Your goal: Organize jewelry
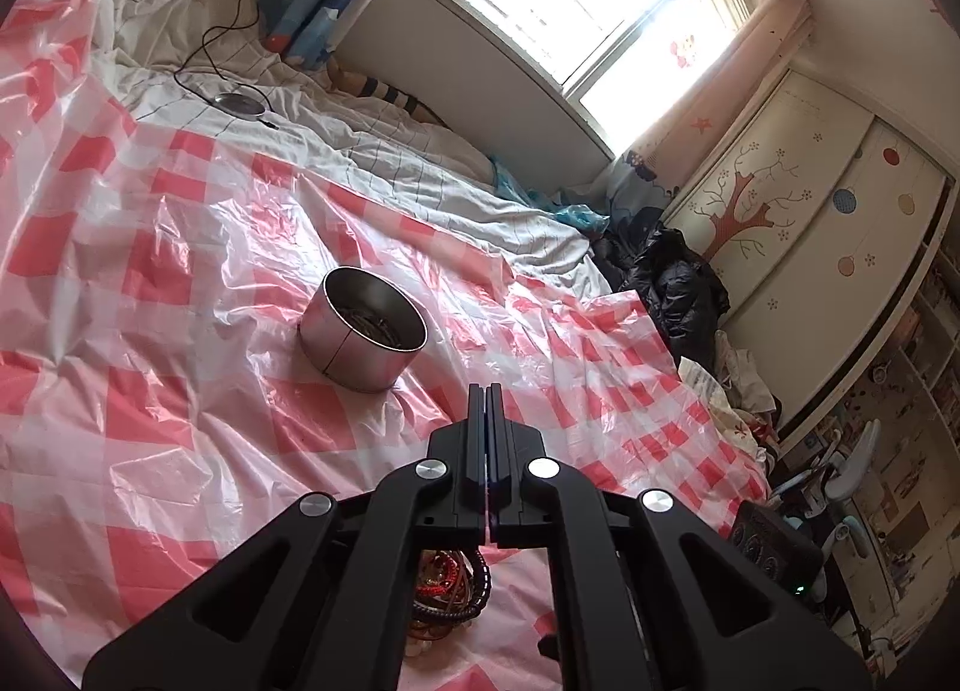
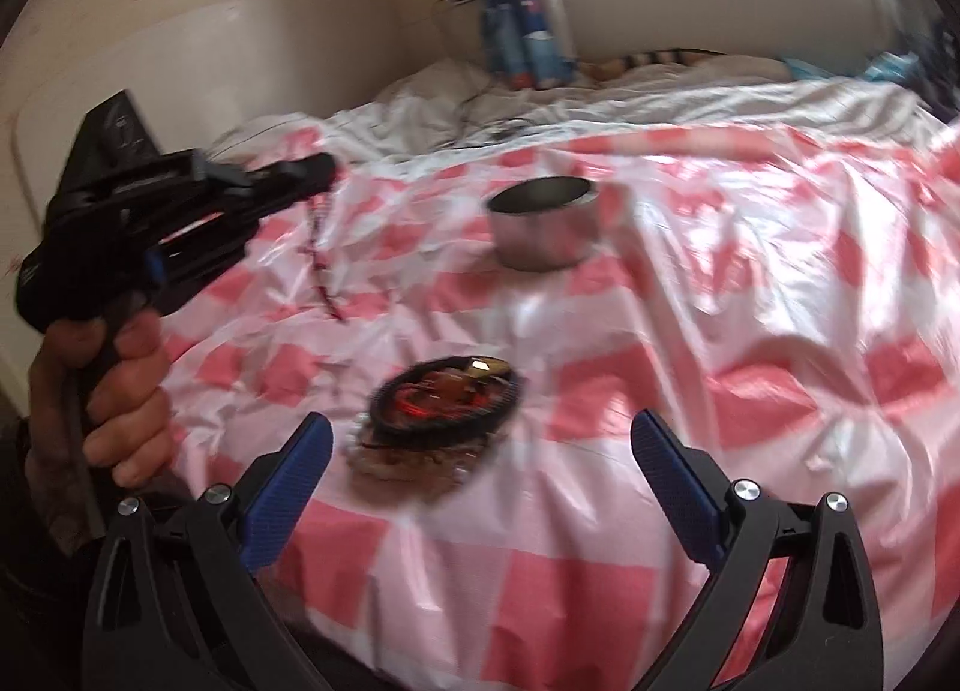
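Note:
A round metal tin (image 1: 362,329) stands open on the pink checked plastic sheet (image 1: 180,271); small jewelry lies inside. It also shows in the right wrist view (image 2: 545,222). My left gripper (image 1: 486,391) is shut, a little short of the tin. In the right wrist view the left gripper (image 2: 321,169) holds a dark red beaded strand (image 2: 321,265) that dangles down to the sheet. A heap of bracelets and beads (image 2: 441,412) lies on the sheet, also seen under the left gripper (image 1: 447,595). My right gripper (image 2: 480,451) is open and empty just before the heap.
A rumpled white quilt (image 1: 372,151) with a black cable and a round device (image 1: 240,103) lies beyond the sheet. A window (image 1: 600,1) is behind. Dark clothes (image 1: 672,277) and a wardrobe (image 1: 798,247) are at the right of the bed.

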Demonstrator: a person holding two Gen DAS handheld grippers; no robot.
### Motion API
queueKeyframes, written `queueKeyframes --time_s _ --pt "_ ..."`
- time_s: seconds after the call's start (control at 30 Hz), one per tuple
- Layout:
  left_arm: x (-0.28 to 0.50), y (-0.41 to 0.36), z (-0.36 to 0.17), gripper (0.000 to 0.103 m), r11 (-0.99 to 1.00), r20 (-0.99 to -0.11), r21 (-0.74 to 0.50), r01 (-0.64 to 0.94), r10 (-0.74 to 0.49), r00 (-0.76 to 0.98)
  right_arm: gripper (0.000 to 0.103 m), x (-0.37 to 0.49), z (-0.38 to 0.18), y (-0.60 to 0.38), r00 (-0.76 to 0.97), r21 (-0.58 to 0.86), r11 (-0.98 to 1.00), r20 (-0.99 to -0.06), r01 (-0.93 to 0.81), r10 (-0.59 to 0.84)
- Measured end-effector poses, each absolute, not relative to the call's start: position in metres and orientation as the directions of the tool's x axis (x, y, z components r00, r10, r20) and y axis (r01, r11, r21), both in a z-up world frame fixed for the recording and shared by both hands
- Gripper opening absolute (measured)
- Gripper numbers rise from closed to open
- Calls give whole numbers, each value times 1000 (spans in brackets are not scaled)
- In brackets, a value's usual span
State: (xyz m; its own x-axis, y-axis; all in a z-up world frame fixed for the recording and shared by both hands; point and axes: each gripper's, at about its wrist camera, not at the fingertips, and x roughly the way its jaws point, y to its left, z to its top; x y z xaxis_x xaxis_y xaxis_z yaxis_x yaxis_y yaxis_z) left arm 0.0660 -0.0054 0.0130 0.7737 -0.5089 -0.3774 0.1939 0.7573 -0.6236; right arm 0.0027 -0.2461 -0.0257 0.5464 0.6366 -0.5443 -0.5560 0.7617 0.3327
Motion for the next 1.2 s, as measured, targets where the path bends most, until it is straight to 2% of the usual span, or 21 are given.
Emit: queueKeyframes --time_s 0.1,0.27,0.3,0.37,0.6,0.67,0.73,0.97,1.2 --pt "65 -3 12 0 750 -375 -633 194 -515 771 95 10 -14 -228 505 293 724 -556 -624 660" --pt "66 2 9 0 739 -373 -648 182 -516 771 92 43 -11 -206 425 266 695 -631 -668 649" --pt "66 3 9 0 736 -371 -652 180 -517 771 88 48 -12 -204 418 262 696 -642 -668 643" --pt "66 5 8 0 729 -366 -661 177 -520 772 74 59 -16 -199 395 259 693 -667 -673 632" --pt "67 6 7 0 725 -366 -665 180 -527 767 52 71 -42 -178 337 201 688 -756 -697 562" --pt "67 5 7 0 723 -366 -666 180 -528 766 32 71 -45 -179 345 196 696 -757 -691 555" --pt "67 5 7 0 724 -366 -666 180 -528 766 24 71 -43 -184 355 210 702 -744 -681 566" --pt "68 5 5 0 726 -374 -666 171 -523 766 23 72 -34 -200 360 317 697 -678 -643 640" --pt "68 5 5 0 729 -378 -664 166 -519 767 23 74 -7 -227 354 500 624 -533 -601 769"
